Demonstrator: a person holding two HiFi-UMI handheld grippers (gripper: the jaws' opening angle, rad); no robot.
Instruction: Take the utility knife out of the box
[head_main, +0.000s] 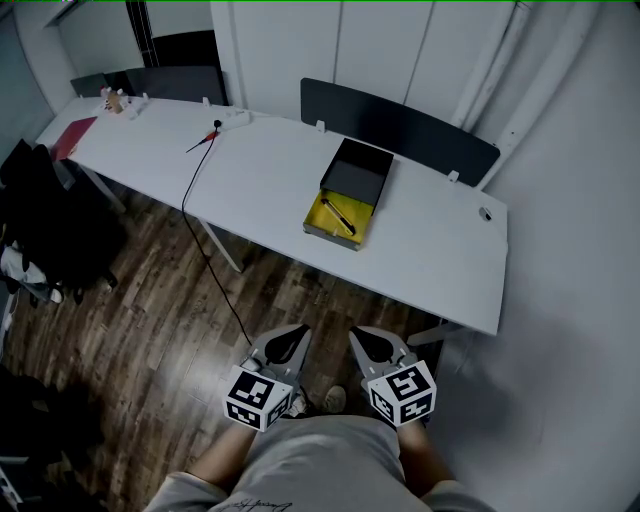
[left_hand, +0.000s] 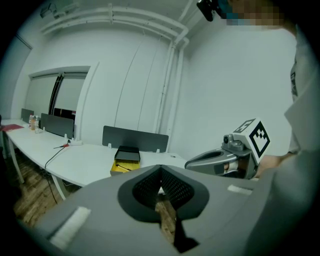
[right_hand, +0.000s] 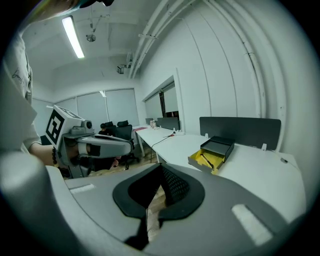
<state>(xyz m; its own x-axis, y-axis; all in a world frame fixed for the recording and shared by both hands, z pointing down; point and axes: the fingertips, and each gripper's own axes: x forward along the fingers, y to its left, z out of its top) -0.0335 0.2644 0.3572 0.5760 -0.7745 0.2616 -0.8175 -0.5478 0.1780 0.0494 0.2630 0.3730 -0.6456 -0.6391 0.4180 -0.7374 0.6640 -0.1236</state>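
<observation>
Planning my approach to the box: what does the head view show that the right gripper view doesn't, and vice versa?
Head view only: the right claw seen from above, short of the white table, and the person's shoe. Right gripper view only: the lit ceiling lamp, and its own jaws shut on nothing. Both: that table, the open box, the utility knife on its yellow lining, and the left claw.

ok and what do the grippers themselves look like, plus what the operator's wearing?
Left gripper and right gripper match: grey moulded shells, black ribbed pads inside the jaws. Each carries a white cube of black square markers with a small camera beside it. No cables show. The person wears a light top.
</observation>
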